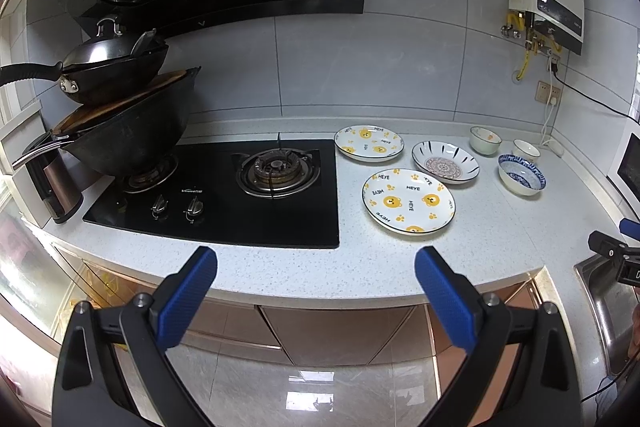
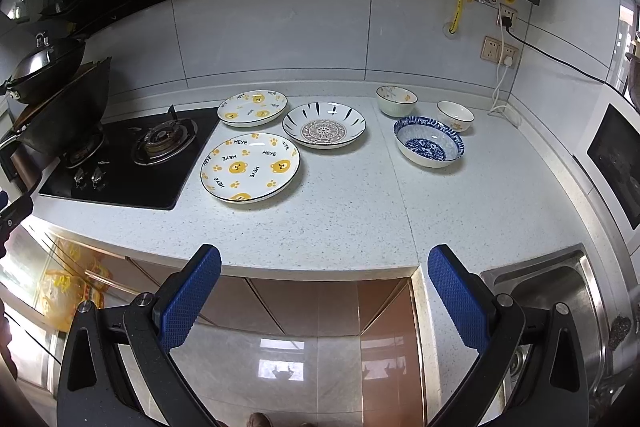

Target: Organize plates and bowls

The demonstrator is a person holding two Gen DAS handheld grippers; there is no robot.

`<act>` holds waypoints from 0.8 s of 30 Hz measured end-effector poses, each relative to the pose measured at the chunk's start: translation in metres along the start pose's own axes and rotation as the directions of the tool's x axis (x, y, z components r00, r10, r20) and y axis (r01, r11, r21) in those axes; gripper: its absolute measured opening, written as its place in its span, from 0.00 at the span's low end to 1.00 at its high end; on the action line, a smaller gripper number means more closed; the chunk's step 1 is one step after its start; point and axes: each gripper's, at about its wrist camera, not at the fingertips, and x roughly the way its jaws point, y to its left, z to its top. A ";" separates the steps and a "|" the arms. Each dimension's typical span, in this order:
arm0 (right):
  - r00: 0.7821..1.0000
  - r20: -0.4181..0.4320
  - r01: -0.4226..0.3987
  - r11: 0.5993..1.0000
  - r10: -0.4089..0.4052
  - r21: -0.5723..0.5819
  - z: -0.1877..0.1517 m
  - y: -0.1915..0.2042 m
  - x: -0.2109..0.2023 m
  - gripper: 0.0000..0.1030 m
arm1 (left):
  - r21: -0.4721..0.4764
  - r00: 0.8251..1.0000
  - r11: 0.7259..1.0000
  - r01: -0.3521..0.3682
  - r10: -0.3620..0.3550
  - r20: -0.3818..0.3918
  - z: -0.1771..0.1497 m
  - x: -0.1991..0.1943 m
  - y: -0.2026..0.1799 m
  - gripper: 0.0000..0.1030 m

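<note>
Nothing stacked yet: three plates (image 2: 250,167) and three bowls (image 2: 429,141) sit apart on the counter (image 2: 340,227). Left gripper (image 1: 316,287) and right gripper (image 2: 324,287) both spread wide, empty, off the counter edge.

A home kitchen: gas hob (image 1: 224,187), stacked woks (image 1: 120,115), steel sink (image 2: 552,291), tiled wall (image 2: 304,27).

3 plates (image 2: 250,167), 3 bowls (image 2: 429,141), upright, apart on counter (image 2: 340,227)

Stacked woks (image 1: 120,115) sit on the gas hob (image 1: 224,195).
</note>
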 end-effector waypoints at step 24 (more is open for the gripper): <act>1.000 0.000 0.023 1.000 -0.023 0.003 0.000 0.020 -0.001 0.99 | -0.003 0.999 1.000 0.029 -0.029 -0.017 0.004 0.009 0.020 0.97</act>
